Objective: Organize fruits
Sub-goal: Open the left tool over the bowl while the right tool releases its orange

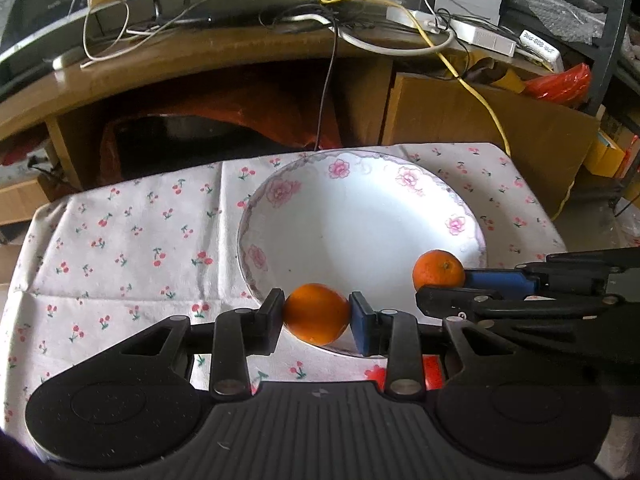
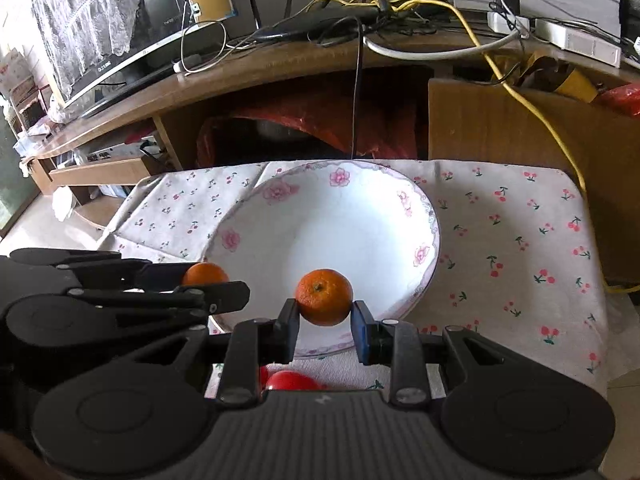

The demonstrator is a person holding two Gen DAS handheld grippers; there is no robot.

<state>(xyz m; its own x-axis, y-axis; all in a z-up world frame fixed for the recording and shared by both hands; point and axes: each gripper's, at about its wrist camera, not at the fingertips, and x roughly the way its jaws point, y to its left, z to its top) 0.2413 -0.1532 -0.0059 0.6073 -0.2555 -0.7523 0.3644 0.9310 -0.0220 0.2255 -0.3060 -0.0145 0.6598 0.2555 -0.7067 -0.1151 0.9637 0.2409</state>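
A white bowl with pink flowers point(image 1: 360, 184) point(image 2: 340, 184) stands on a cherry-print cloth. My left gripper point(image 1: 316, 314) is shut on an orange point(image 1: 316, 312) over the bowl's near rim. My right gripper point(image 2: 325, 312) is shut on a second orange point(image 2: 324, 296), also over the near rim. The right gripper's orange point(image 1: 438, 270) shows at the right in the left wrist view. The left gripper's orange point(image 2: 205, 274) shows at the left in the right wrist view. A red fruit point(image 2: 290, 380) lies on the cloth under the right gripper, mostly hidden.
The cloth point(image 1: 120, 240) point(image 2: 520, 240) covers a small table. A wooden desk point(image 1: 200, 64) with tangled cables, a power strip point(image 1: 460, 28) and a monitor point(image 2: 120, 40) stands behind. A cardboard box point(image 1: 480, 120) stands at the right.
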